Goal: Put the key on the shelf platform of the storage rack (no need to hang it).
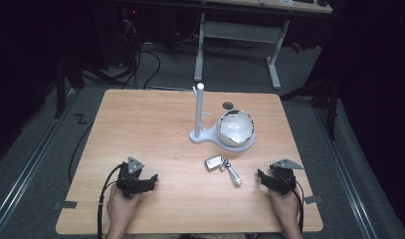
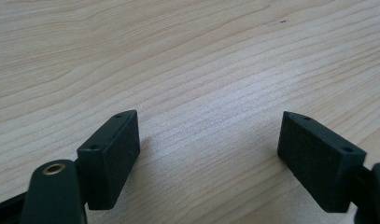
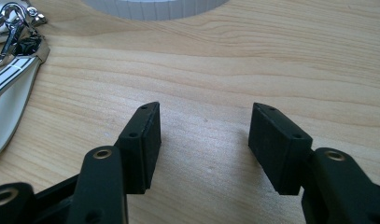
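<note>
A key bunch (image 1: 223,167) with a white fob and a silver piece lies on the wooden table (image 1: 140,124), in front of a white stand (image 1: 199,112) with an upright post and a round base holding a bowl-like dome (image 1: 236,128). My left gripper (image 1: 151,180) rests at the near left, open, with only bare wood between its jaws (image 2: 208,140). At the near right my right gripper (image 1: 260,177) sits open, a short way right of the keys. In the right gripper view (image 3: 204,140) the key bunch (image 3: 12,60) lies at the left and the stand's base (image 3: 155,8) at the top.
A small dark round spot (image 1: 228,105) marks the table behind the stand. Beyond the table stand a white desk frame (image 1: 240,35) and loose cables on the grey floor (image 1: 140,64). Metal rails run along both sides of the table.
</note>
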Action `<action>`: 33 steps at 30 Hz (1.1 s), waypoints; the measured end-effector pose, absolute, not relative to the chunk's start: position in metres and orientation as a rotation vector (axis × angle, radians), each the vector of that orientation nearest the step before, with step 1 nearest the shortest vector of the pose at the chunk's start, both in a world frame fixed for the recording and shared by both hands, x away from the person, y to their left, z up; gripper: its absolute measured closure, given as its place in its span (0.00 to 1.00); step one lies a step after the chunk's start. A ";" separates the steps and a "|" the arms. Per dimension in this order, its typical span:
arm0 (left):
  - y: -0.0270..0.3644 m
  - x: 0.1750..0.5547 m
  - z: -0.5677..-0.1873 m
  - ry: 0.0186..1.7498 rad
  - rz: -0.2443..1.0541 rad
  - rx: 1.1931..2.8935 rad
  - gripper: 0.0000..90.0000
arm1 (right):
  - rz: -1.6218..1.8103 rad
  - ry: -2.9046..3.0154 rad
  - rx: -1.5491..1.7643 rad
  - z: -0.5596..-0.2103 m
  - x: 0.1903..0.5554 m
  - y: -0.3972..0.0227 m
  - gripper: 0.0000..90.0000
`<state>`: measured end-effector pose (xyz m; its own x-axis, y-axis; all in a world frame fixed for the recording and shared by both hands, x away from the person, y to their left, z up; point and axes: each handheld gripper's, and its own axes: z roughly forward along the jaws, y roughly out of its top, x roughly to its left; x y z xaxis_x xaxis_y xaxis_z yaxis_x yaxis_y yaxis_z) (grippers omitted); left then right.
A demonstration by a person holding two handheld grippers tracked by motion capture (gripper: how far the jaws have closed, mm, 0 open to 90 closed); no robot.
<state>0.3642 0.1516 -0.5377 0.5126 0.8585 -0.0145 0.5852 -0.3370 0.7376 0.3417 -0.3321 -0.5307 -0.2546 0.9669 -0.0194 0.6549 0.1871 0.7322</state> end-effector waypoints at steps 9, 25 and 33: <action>0.152 0.364 -0.538 1.176 0.499 2.052 0.24 | 0.846 1.986 1.513 -0.531 0.342 -0.332 0.48; 0.152 0.364 -0.538 1.176 0.498 2.053 0.24 | 0.849 1.990 1.514 -0.531 0.342 -0.332 0.44; 0.152 0.364 -0.538 1.176 0.498 2.053 0.24 | 0.845 1.991 1.515 -0.531 0.341 -0.331 0.43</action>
<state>0.3643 0.1517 -0.5376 0.5117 0.8590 -0.0162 0.5861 -0.3352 0.7376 0.3414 -0.3315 -0.5307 -0.2596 0.9656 -0.0171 0.6584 0.1900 0.7283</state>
